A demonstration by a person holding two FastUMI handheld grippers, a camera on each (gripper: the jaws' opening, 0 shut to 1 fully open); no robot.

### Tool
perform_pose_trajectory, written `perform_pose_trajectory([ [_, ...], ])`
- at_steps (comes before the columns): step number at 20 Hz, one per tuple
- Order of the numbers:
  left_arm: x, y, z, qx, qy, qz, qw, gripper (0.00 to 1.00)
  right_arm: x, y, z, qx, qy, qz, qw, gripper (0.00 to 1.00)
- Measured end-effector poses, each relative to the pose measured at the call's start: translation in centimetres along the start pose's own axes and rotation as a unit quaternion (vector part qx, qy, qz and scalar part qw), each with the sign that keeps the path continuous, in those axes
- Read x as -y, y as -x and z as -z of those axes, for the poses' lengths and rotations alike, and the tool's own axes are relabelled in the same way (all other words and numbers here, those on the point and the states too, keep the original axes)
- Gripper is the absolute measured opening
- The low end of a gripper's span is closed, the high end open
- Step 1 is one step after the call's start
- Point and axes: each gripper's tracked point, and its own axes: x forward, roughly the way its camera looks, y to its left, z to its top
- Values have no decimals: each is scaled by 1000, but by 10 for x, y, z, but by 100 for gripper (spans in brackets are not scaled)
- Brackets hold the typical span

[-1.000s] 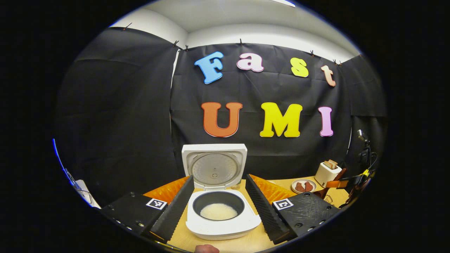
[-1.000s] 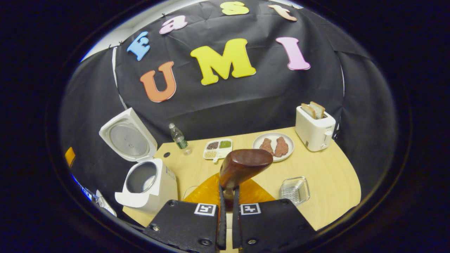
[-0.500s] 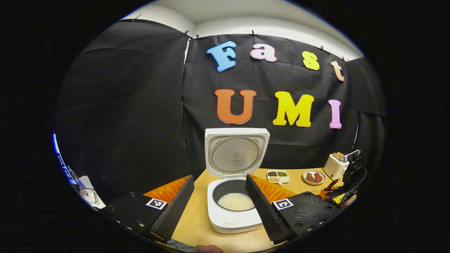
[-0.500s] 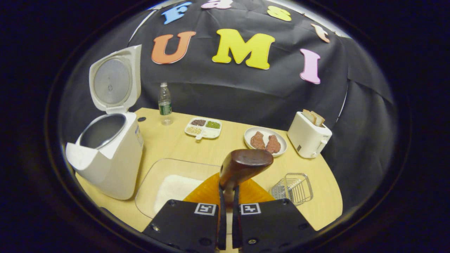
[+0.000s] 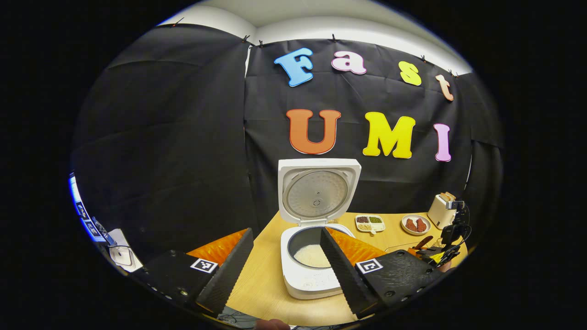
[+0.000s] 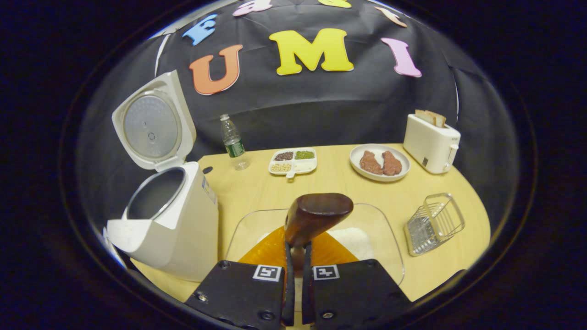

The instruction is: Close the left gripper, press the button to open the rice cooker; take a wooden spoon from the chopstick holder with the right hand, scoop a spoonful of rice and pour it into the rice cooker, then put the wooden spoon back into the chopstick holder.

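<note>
Table [image 6: 440, 256] | right gripper [image 6: 296, 256] fingers clamp wooden spoon [image 6: 316, 215] | left gripper [image 5: 286, 256] fingers wide

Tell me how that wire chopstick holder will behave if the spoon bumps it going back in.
The wire chopstick holder looks open-meshed and empty, so probably light and apt to slide or tip on the smooth table. It already sits tilted. The wooden spoon, clamped in the right gripper, looks rigid, so a bump would probably carry straight through.

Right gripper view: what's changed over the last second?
The right claw, shut on the wooden spoon, swung from beside the rice cooker to over the glass rice dish. The left claw backed away, open. The cooker lid stays up, and the wire chopstick holder is unmoved.
</note>
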Motion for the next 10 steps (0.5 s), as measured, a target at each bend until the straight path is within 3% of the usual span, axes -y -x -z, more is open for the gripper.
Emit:
perform_pose_trajectory([
  [3,2,3,3,-2,-6,-3,1000,94,-14,-4,1,-17,-69,-57,996,12],
  [5,2,4,4,-6,-3,-5,1000,94,-8,-6,2,-35,-138,-74,987,12],
  [10,16,5,-6,2,-2,-3,1000,94,21,-4,3,-59,-287,-104,951,12],
])
